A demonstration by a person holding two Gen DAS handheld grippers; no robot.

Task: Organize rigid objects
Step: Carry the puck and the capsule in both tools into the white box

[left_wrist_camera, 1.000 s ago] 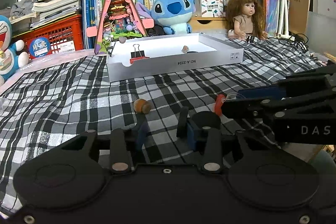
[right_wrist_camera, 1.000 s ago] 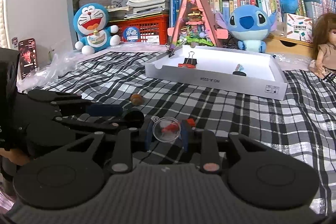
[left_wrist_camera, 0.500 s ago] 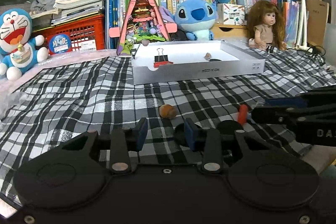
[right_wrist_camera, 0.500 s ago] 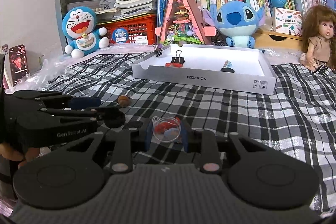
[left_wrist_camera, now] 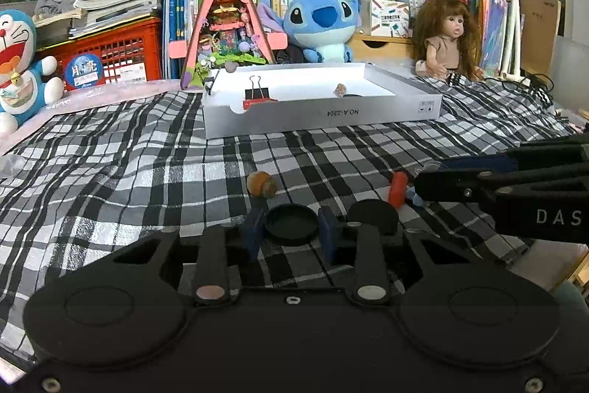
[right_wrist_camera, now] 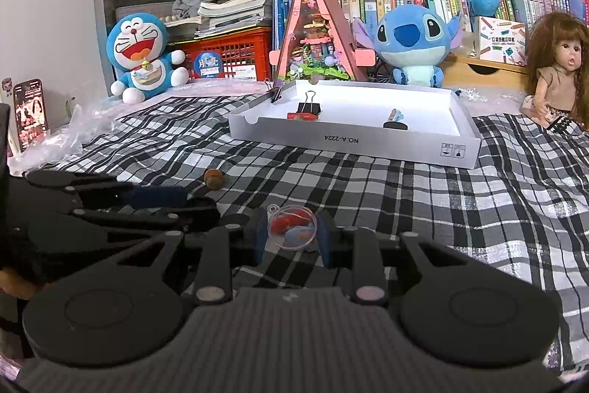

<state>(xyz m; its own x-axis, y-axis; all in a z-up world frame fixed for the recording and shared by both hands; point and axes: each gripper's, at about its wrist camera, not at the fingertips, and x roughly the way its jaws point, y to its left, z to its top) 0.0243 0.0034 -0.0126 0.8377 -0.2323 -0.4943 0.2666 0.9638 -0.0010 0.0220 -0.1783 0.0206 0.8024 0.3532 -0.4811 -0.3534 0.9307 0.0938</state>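
left wrist view shows the white box (left_wrist_camera: 320, 115) on the checked cloth (left_wrist_camera: 110, 172), holding a black binder clip (left_wrist_camera: 257, 91) over a red piece near its front-left notch and a small figure (left_wrist_camera: 340, 90) on a dark base toward the right. left gripper (left_wrist_camera: 291, 227) has its blue pads against a black disc (left_wrist_camera: 291, 223). a second black disc (left_wrist_camera: 373, 215) and a brown ball (left_wrist_camera: 262, 184) lie nearby. right gripper (right_wrist_camera: 292, 232) grips a clear capsule (right_wrist_camera: 292, 226) with red and blue inside, well short of the box.

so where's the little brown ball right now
The brown ball lies loose on the plaid cloth, ahead of the left gripper, short of the white tray.
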